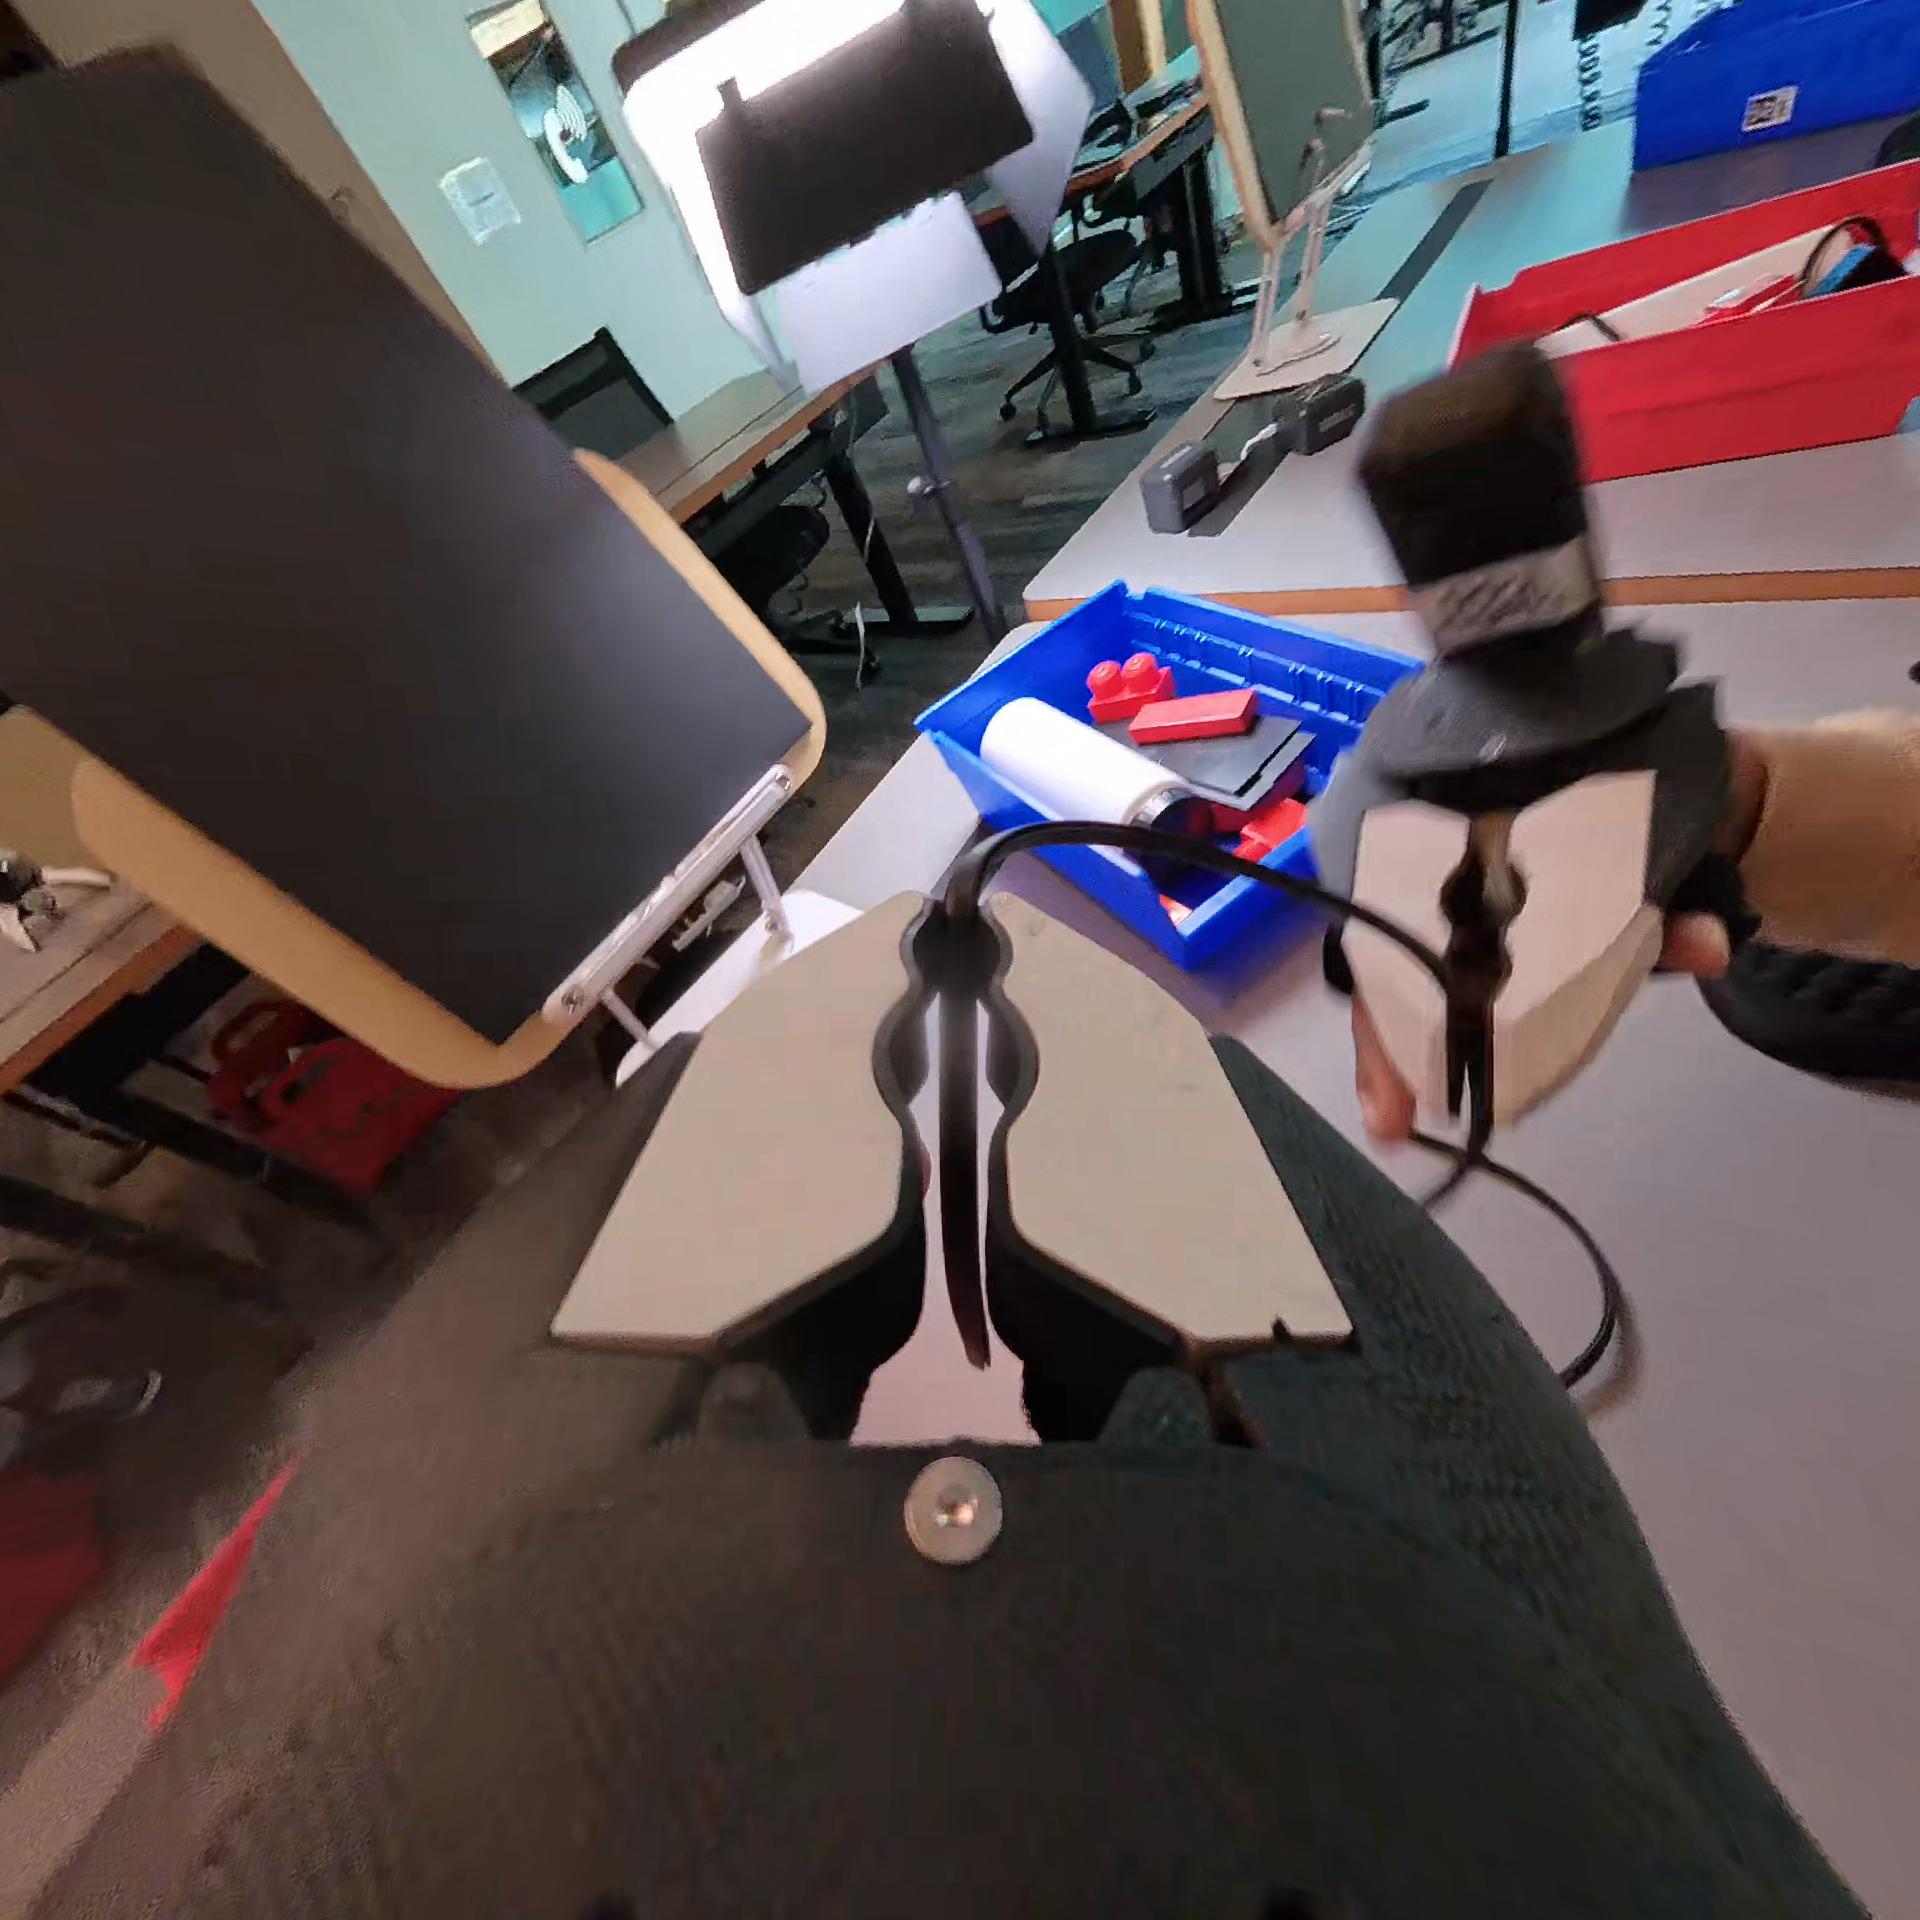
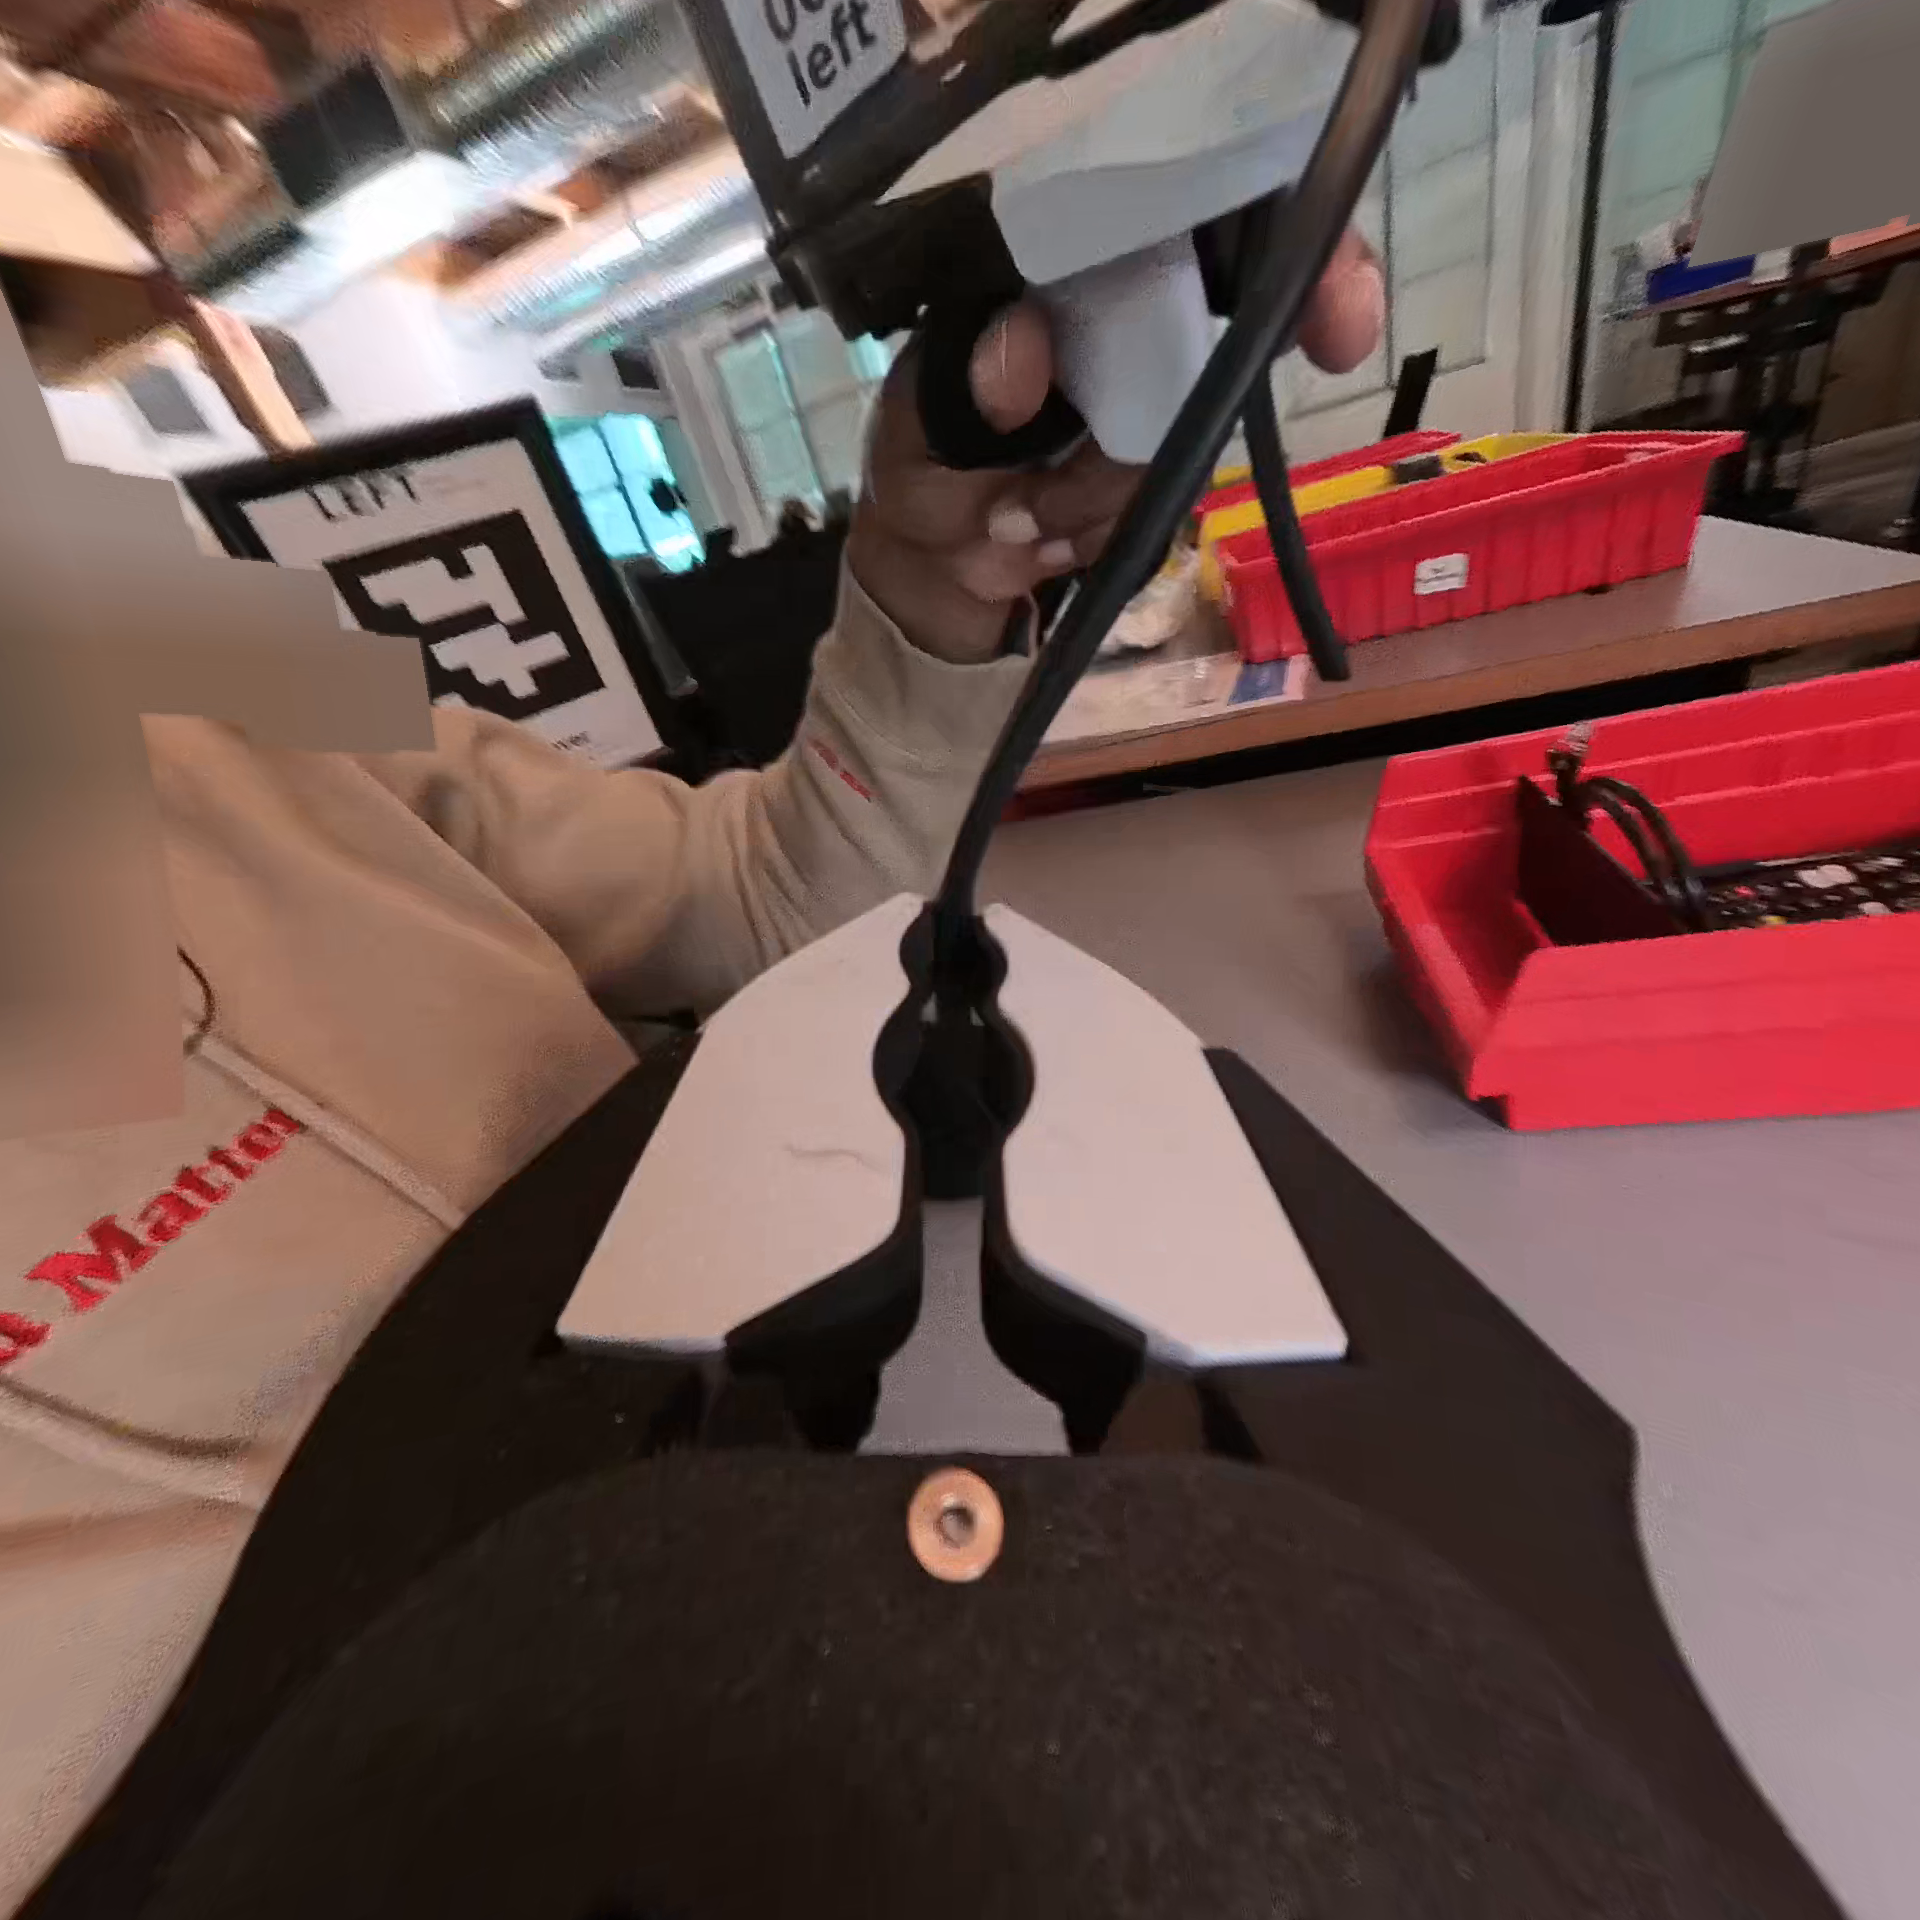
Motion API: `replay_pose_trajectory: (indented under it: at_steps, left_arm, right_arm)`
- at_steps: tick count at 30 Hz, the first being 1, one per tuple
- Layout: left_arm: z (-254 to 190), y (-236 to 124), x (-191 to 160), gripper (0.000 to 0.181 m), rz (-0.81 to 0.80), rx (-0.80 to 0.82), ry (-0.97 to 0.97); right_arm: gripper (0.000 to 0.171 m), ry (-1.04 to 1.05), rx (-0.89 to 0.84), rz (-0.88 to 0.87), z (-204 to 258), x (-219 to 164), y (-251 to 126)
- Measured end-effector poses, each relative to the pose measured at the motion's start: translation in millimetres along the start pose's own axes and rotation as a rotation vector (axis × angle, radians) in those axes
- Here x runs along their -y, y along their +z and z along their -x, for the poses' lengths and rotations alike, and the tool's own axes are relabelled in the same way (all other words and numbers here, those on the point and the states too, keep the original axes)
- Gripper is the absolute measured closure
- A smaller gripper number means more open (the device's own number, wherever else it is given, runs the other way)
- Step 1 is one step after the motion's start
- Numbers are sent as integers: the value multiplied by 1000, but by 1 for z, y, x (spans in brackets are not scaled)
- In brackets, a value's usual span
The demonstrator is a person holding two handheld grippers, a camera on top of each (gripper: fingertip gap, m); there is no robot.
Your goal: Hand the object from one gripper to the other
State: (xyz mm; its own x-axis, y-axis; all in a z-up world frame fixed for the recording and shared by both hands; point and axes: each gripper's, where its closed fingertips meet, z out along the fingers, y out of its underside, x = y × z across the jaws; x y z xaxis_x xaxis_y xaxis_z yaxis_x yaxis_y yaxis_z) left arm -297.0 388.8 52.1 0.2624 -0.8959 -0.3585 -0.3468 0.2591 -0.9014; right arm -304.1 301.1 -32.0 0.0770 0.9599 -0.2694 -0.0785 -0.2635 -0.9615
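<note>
A thin, smooth black cable [image 1: 1174, 857] is pinched in both grippers: the left gripper [image 1: 954, 940] clamps one stretch, from which it arcs toward 3 o'clock to the right gripper [image 1: 1475, 914]. Beyond, at 1 o'clock, sits a ribbed blue plastic bin [image 1: 1195, 935].

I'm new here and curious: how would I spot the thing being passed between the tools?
Look above the grey table, near the blue bin. A thin black cable arcs between the left tool and right tool, both shut on it.
</note>
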Motion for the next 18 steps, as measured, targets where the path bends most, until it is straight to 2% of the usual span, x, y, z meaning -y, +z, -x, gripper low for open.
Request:
replay_pose_trajectory:
  at_steps: [2,3,7,11,13,15,17,18]
  left_arm:
    - [7,-9,-20,175,21,-8,-36]
    - [2,-13,-31,175,33,-66,-49]
    - [-72,-14,-69,175,104,-420,-109]
    - [-120,2,-71,175,83,-535,-103]
    - [-116,5,-58,175,32,-534,-112]
    - [-103,2,-48,176,-13,-526,-154]
    - [-85,-5,-43,176,-55,-506,-207]
    - [-79,-9,-45,176,-62,-501,-229]
  right_arm:
    - [166,-130,-191,127,-16,-3,-18]
    - [166,-191,-294,217,-22,-7,-34]
    - [166,-321,-508,470,-6,-4,-101]
    - [167,-469,-711,740,19,3,-166]
    - [166,-556,-887,876,21,6,-200]
    - [171,-591,-1070,928,23,10,-231]
    - [171,-674,-1380,1071,20,19,-300]
    - [171,-644,-1422,1042,22,14,-322]
